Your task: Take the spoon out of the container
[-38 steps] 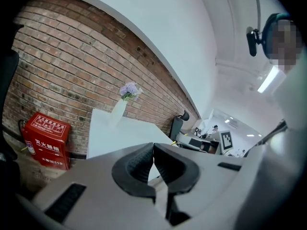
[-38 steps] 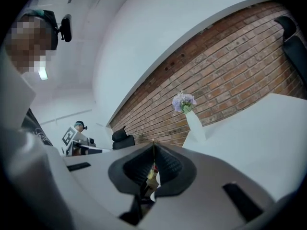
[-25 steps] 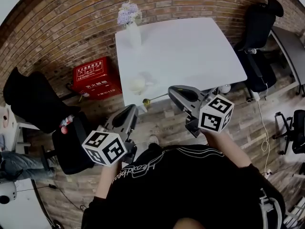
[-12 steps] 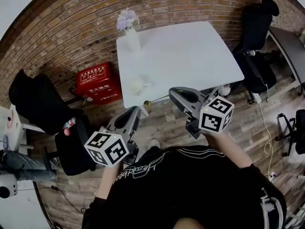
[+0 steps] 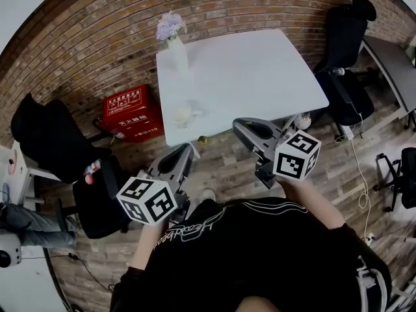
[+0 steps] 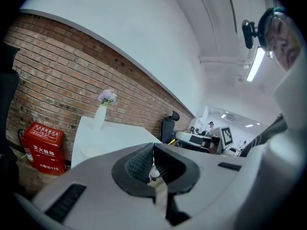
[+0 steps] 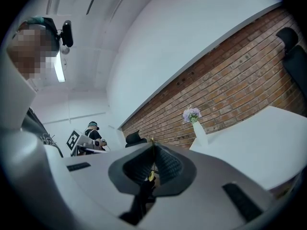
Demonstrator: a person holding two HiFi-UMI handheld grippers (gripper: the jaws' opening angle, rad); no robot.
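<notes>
A white bowl-shaped container (image 5: 181, 114) stands near the front left corner of the white table (image 5: 260, 70). My right gripper (image 5: 238, 124) hangs just off the table's front edge, shut on the thin handle of a spoon. The spoon's small gold end (image 5: 203, 139) sticks out to the left over the wooden floor, clear of the container. In the right gripper view the pads (image 7: 163, 164) pinch a thin gold strip at the right gripper's (image 7: 153, 145) tip. My left gripper (image 5: 189, 149) is lower left, off the table; its jaws meet at the left gripper's (image 6: 153, 145) tip with nothing in them.
A white vase with purple flowers (image 5: 173, 34) stands at the table's back left corner. A red box (image 5: 132, 114) sits on the floor by the brick wall. Black chairs stand at left (image 5: 52, 148) and right (image 5: 348, 44); a grey desk (image 5: 393, 64) is far right.
Both grippers have drawn back a little from the table's front edge, the right one carrying the spoon with it. Both sets of jaws look the same as before.
</notes>
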